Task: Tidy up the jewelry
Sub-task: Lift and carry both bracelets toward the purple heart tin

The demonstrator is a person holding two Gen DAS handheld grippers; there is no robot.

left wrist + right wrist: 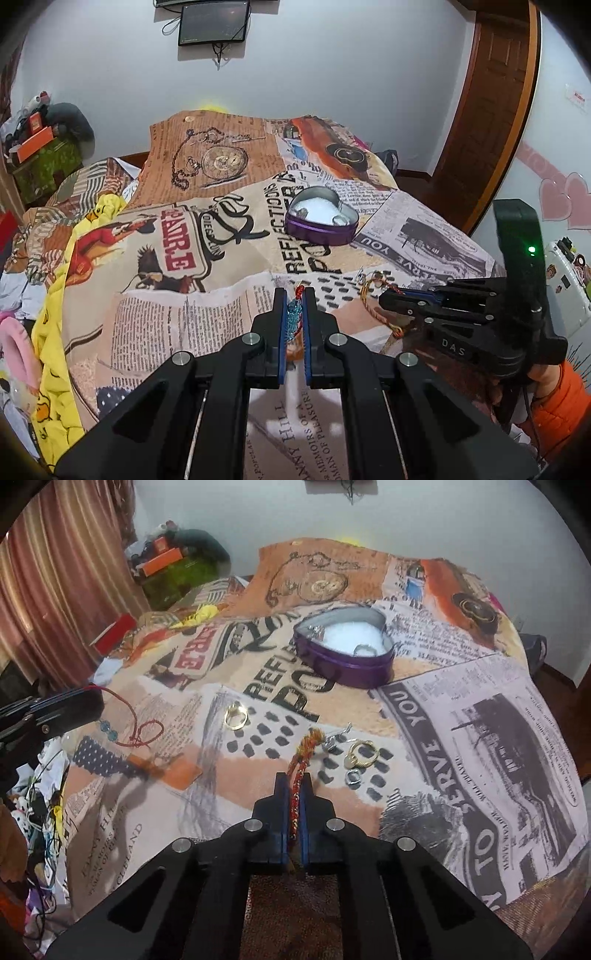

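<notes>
Purple heart-shaped tin (345, 653), lid off, upper centre of the right wrist view; white padding inside, with a small silvery piece near its left rim and a ring (364, 649) toward the front. It sits on a newspaper-print cloth (480, 738).

Left hand-held gripper (294, 314) clenched on a red cord bracelet with blue beads (138, 725), at the left edge of the right view, hanging clear of the cloth.

Right hand-held gripper (294, 797) clamped on a red-and-gold braided bracelet (301, 760), lower centre.

Loose on the cloth: gold ring (236, 716) left of centre; gold hoop (364, 755), small silver ring (353, 777) and silver trinket (334, 740) just right of the braid.
</notes>
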